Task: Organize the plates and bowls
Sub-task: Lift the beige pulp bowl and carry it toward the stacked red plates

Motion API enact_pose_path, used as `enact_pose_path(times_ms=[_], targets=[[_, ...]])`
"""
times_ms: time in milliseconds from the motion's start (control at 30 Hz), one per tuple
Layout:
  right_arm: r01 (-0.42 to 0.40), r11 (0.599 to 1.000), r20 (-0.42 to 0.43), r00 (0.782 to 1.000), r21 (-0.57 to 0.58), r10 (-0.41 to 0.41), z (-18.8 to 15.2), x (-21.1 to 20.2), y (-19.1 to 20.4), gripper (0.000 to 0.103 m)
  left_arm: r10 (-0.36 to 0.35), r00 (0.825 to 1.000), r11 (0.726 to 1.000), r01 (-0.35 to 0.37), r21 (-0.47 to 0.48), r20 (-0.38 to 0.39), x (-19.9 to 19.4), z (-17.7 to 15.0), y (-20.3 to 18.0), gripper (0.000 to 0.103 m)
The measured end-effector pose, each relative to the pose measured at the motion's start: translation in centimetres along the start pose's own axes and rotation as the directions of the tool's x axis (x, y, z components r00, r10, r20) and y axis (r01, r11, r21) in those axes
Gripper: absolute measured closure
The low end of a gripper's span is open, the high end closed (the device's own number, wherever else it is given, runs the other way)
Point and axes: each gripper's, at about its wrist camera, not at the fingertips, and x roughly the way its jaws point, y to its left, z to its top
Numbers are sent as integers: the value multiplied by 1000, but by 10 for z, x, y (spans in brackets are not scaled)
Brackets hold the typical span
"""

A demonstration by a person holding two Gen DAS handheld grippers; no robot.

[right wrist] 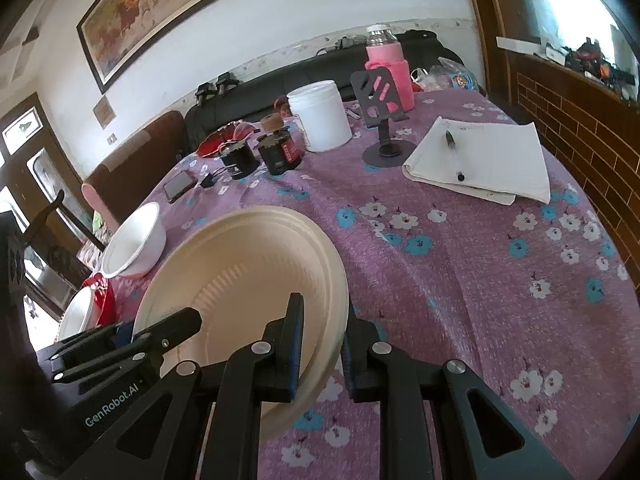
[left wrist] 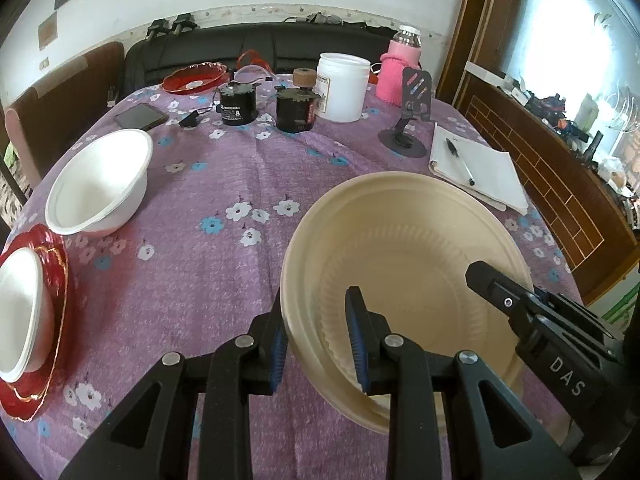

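Note:
A cream plastic plate [left wrist: 404, 248] [right wrist: 248, 264] hangs tilted over the purple flowered tablecloth [left wrist: 208, 280], gripped from both sides. My left gripper [left wrist: 318, 344] is shut on its near left rim, which sits between the blue pads. My right gripper [right wrist: 320, 348] is shut on its right rim. Each view also shows the other gripper's finger over the plate. A white bowl [left wrist: 100, 184] [right wrist: 134, 240] stands empty at the left. Another white bowl [left wrist: 20, 308] [right wrist: 76, 314] rests on a red plate [left wrist: 52, 280] at the table's left edge. A second red plate [left wrist: 194, 78] lies at the back.
Along the back stand two black jars [left wrist: 238, 104], a white tub [left wrist: 342, 86], a pink-sleeved bottle [left wrist: 402, 70] and a phone stand [left wrist: 404, 136]. A phone [left wrist: 140, 116] lies at the back left. A notebook with a pen [left wrist: 476, 168] lies at the right.

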Motion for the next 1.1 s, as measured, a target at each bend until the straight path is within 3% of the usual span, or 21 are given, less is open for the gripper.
enact_pose_path(times_ms=[1100], targets=[[-56,992,-29,998,-110,53,-40,-20,89,85,22,999,994,-18,-110,35,-74,-45,75,77]])
